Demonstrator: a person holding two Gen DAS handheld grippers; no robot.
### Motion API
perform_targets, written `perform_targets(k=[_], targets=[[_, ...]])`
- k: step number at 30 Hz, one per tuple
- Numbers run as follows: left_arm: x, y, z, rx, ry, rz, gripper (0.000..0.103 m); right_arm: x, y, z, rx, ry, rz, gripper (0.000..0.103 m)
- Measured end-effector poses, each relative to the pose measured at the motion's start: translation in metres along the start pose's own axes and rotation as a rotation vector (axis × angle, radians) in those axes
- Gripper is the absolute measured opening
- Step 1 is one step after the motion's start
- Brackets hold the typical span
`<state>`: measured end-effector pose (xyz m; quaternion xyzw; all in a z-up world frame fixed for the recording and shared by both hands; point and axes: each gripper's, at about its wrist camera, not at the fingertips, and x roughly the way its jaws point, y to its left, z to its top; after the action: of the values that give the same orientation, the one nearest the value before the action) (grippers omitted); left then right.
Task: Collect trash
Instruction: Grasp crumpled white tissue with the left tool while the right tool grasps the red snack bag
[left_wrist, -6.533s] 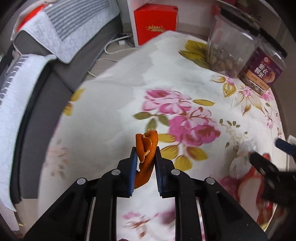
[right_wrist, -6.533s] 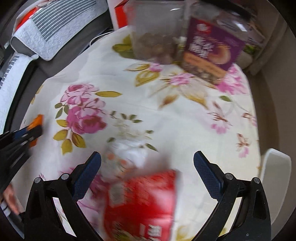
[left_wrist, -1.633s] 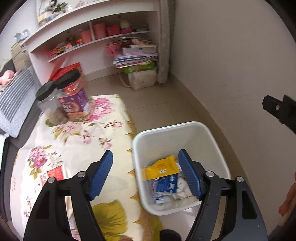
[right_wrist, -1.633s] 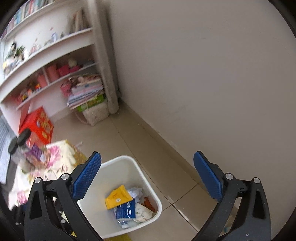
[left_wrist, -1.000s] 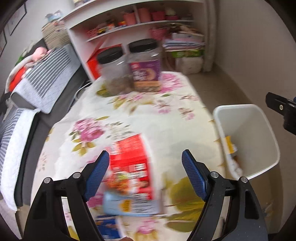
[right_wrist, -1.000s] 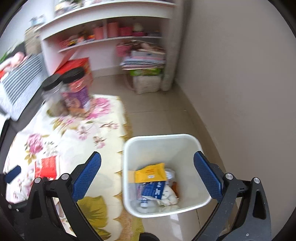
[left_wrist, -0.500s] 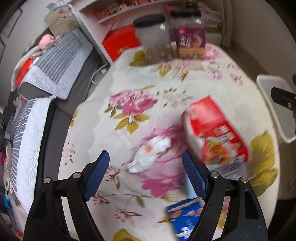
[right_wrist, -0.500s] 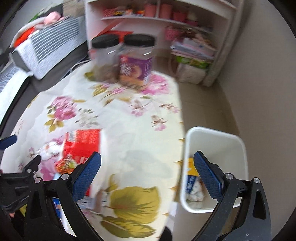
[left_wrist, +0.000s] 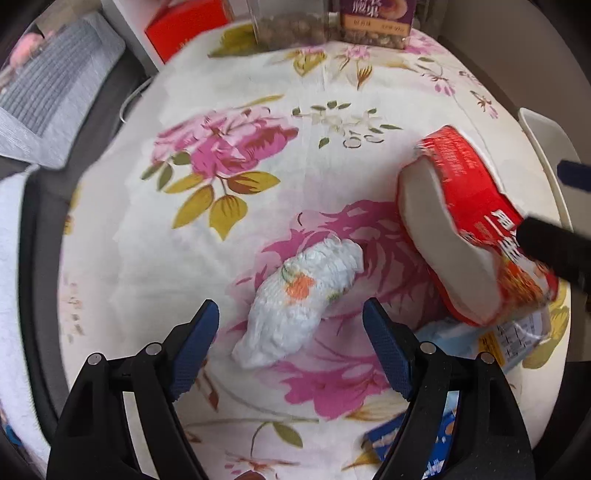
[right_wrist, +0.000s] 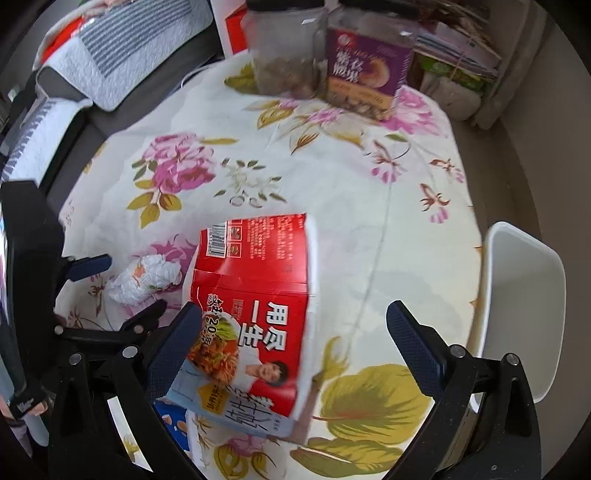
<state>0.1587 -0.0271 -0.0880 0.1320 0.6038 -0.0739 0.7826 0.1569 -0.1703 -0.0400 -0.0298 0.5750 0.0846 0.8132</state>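
Left wrist view puts the crumpled tissue (left_wrist: 303, 299) right ahead of us, lying on the flowered cloth of the desk (left_wrist: 258, 147), toward the near edge. It is a white wad with an orange print, lying slantwise on a large pink bloom. Our left tool (left_wrist: 290, 334) is spread wide and empty, one blue pad on each side of the wad's near end, neither pad touching it as far as we can tell.

Just to the right of the tissue lies the red instant-noodle carton (left_wrist: 469, 221), tipped on its side with its pale underside toward us, resting partly on a light blue wrapper (left_wrist: 509, 339). A darker blue snack packet (left_wrist: 417, 446) sits closer to the near edge. In the right wrist view the same carton (right_wrist: 258, 295) fills the gap ahead of our right tool (right_wrist: 295, 339), which is also wide and holding nothing; its left pad overlaps the carton's near corner in the picture, though we cannot tell whether they touch. The tissue (right_wrist: 144, 277) shows to the carton's left, between the left tool's fingers (right_wrist: 88, 267).

The white bin (right_wrist: 524, 314) stands past the right edge of the desk. Two nut jars (right_wrist: 332, 55) stand at the far edge.

We judge this to be the approach for two picks: tissue on the left, carton on the right. Next, we think, the left tool needs to drop a little further and close across the wad's narrow waist. The carton is broad, so the right tool likely needs to straddle a side or catch an edge.
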Motion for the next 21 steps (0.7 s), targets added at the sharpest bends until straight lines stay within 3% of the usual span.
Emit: perform_targets(k=[2,3,4,10,19,21], targets=[[0.01,0.002,0.002,0.011,0.012,-0.019,0.057,0.008,0.003,0.001,-0.006,0.021,-0.005,0.096],[0.013,0.002,0.003,0.011,0.016,-0.035,0.054,0.011,0.003,0.002,-0.008,0.03,-0.006,0.096],[0.012,0.004,0.003,0.005,0.005,-0.049,0.045,0.015,0.004,0.003,-0.007,0.042,-0.007,0.096],[0.001,0.024,0.002,-0.061,-0.025,-0.028,0.043,0.033,0.004,0.008,0.031,0.096,0.036,0.096],[-0.023,0.051,-0.008,-0.146,-0.072,-0.046,0.043,0.064,0.011,0.011,0.153,0.208,0.212,0.096],[-0.025,0.052,-0.011,-0.168,-0.071,-0.049,0.043,0.067,0.016,0.01,0.158,0.199,0.212,0.09]])
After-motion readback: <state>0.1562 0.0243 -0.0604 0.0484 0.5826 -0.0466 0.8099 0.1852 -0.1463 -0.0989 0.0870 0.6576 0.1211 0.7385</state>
